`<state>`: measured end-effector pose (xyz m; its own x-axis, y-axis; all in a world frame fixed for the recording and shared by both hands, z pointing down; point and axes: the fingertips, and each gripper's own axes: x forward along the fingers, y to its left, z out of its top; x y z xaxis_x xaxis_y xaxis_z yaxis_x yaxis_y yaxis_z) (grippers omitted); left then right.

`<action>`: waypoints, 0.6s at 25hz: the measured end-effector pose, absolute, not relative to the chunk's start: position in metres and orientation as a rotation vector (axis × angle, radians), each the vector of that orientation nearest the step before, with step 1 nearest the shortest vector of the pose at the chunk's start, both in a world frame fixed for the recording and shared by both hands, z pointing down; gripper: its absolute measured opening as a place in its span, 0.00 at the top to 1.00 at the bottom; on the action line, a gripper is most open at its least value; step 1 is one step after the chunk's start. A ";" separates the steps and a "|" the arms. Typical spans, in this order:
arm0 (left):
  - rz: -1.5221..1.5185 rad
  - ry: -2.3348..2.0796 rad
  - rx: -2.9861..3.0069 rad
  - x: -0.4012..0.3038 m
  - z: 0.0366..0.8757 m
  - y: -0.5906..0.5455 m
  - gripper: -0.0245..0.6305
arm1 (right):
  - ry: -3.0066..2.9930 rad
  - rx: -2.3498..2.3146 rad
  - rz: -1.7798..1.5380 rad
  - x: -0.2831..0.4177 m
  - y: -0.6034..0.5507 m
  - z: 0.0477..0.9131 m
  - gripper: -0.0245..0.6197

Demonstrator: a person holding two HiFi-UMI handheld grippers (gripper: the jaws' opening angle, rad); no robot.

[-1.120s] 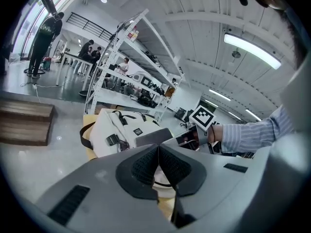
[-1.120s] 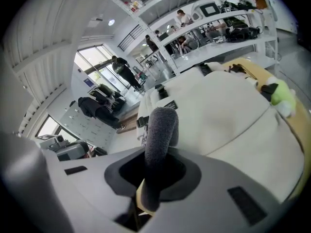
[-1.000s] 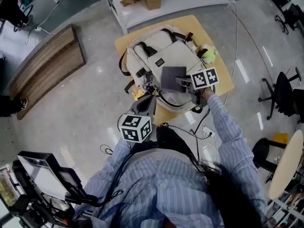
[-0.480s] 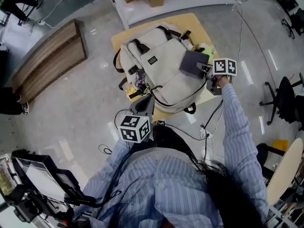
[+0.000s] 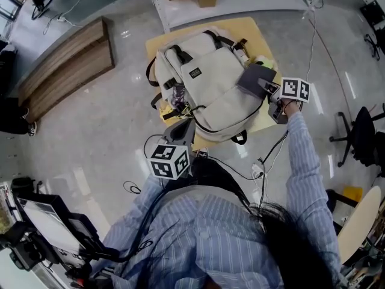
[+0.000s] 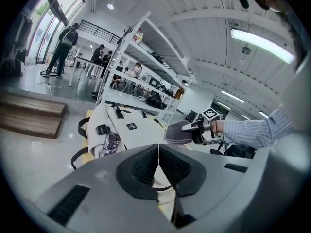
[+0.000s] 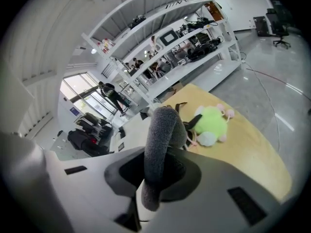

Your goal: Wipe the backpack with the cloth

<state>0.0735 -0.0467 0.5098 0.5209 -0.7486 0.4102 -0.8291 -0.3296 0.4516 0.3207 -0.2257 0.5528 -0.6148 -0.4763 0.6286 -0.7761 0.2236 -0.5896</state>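
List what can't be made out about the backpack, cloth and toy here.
Whether the cloth touches the backpack: in the head view the cloth covers the spot, and in the right gripper view it blocks the sight.
Print on the backpack's label: too small in every view.
The green plush toy: in the head view, mostly behind the cloth.

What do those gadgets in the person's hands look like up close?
The left gripper and right gripper are grey plastic shells, each with two jaws lined with black textured pads. Each carries a white cube printed with black square markers. The person's sleeves are blue with thin white stripes.
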 end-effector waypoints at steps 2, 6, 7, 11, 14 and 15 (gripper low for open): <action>0.163 -1.280 2.142 0.074 0.510 -0.046 0.95 | -2.263 1.101 1.338 0.298 -0.213 0.538 0.88; 0.169 -1.282 2.140 0.071 0.512 -0.044 0.95 | -2.363 0.934 1.323 0.245 -0.172 0.517 0.88; 0.170 -1.285 2.137 0.069 0.512 -0.044 0.95 | -2.383 0.886 1.324 0.230 -0.160 0.514 0.88; 0.159 -1.297 2.132 0.061 0.511 -0.045 0.95 | -2.409 0.702 1.341 0.173 -0.101 0.515 0.88; 0.145 -1.308 2.118 0.052 0.509 -0.045 0.95 | -2.382 0.622 1.332 0.135 -0.058 0.531 0.88; 0.141 -1.308 2.113 0.048 0.508 -0.045 0.95 | -2.369 0.612 1.343 0.123 -0.046 0.537 0.88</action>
